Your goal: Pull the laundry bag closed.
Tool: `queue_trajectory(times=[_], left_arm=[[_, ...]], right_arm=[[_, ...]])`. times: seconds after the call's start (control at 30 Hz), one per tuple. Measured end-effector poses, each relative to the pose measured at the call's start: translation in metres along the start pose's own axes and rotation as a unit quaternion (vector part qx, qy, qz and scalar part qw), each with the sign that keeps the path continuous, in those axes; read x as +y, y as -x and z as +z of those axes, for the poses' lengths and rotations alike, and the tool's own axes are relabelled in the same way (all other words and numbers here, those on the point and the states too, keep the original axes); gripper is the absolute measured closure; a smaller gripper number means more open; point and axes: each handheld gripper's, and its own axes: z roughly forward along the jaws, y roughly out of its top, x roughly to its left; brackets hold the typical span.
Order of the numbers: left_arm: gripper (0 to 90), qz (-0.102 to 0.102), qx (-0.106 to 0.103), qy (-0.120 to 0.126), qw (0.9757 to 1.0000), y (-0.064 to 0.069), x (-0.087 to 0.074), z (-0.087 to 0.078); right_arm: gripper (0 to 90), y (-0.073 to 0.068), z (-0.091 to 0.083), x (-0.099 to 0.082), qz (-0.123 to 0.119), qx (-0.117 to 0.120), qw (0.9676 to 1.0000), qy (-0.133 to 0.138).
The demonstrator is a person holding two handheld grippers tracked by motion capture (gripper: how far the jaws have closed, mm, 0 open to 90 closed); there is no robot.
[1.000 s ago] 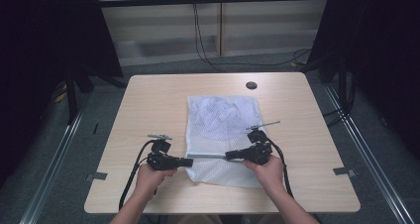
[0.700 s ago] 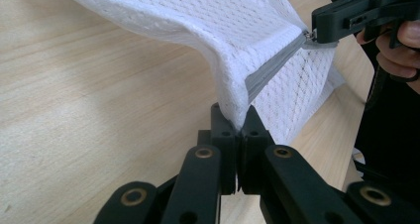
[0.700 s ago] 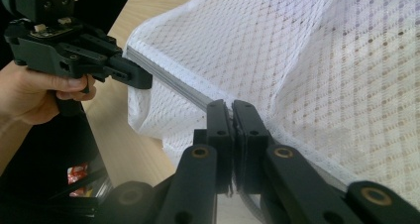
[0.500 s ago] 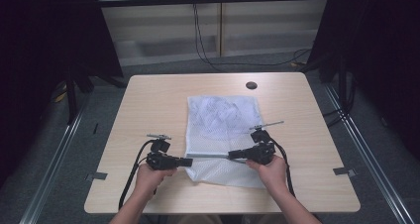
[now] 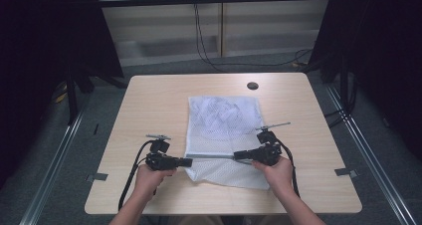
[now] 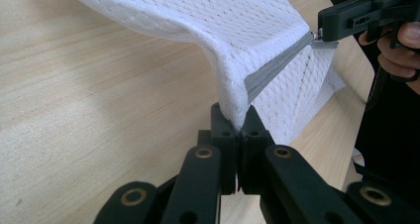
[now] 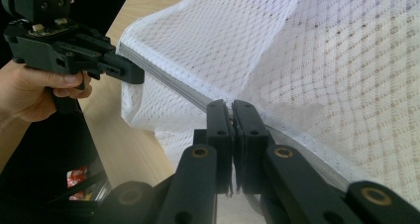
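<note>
- Both pairs of jaws are pressed fully together, each pinching the mesh bag (image 5: 223, 135) at its zipper (image 5: 213, 156).
- The left gripper (image 6: 236, 130) clamps the bag's corner where the grey zipper tape ends; in its own view the white mesh rises straight out of the closed tips.
- The right gripper (image 7: 232, 116) bites the zipper line at the other end; from the left gripper view it looks to hold a small metal piece there, likely the slider, though that is too small to be sure of.
- The bag lies flat in the middle of the table (image 5: 149, 100), its near part lifted a little between the two grippers, so the zipper hangs taut as a straight grey line from one to the other.
- Some crumpled white cloth shows through the mesh in the far half of the bag.
- My reading: gripping and tensioning are done. With the slider at the right end and the tape looking joined, either a closing pull has run its length or an opening pull is about to start; I cannot tell which.
</note>
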Motion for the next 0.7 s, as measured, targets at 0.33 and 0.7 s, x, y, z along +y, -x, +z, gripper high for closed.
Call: queue_trajectory(times=[0.33,0.7], left_arm=[[88.6,0.001,0.002,-0.003,1.0,-0.001,-0.0002,-0.0024],[88.7,-0.004,0.002,-0.001,1.0,0.0006,-0.0004,-0.0014]], right_arm=[[87.1,0.0029,-0.0012,-0.0018,0.003,0.0,1.0,0.002],[87.1,0.0036,-0.0034,-0.0029,0.004,0.003,1.0,-0.001]])
